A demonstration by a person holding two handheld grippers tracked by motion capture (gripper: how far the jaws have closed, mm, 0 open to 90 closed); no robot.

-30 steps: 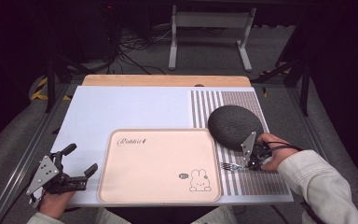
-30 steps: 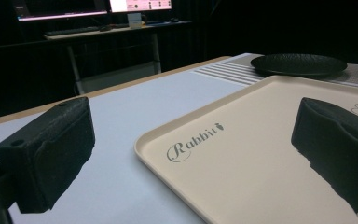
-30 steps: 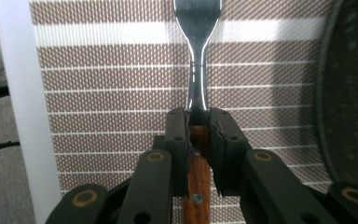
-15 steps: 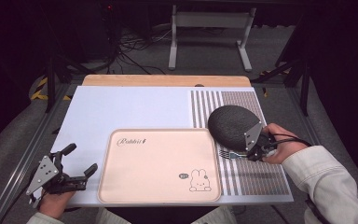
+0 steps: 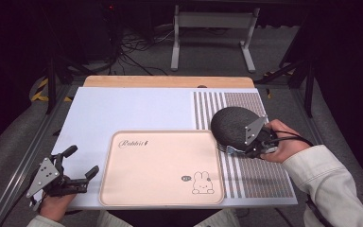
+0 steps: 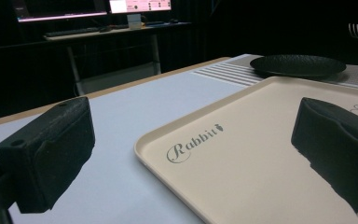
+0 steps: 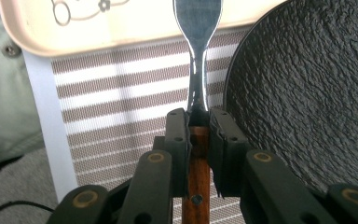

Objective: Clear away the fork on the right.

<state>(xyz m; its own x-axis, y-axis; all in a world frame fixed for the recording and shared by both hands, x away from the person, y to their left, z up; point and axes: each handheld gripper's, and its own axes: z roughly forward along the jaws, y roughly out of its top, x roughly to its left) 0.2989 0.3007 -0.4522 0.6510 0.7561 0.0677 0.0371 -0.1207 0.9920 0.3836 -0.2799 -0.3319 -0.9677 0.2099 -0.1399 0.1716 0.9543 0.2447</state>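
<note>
Striped woven mat (image 5: 260, 170) underlies a rough black plate (image 5: 234, 125); right gripper (image 7: 198, 123) clamps a wooden-handled steel fork (image 7: 196, 28); left gripper (image 5: 75, 163) gapes empty.

This is a lab or recording studio set up for tabletop work, not a home. The table (image 5: 137, 106) is a white board on a metal frame, standing in a dark room with black surroundings. Behind it, loose cables (image 5: 137, 45) lie across a grey floor beside a metal stand (image 5: 212, 33). Yellow-and-black hazard tape (image 5: 40, 90) marks the floor at the left. In the left gripper view, lit monitors (image 6: 121, 5) sit on a desk (image 6: 112, 32) at the back, with a keyboard (image 6: 72, 31).
</note>
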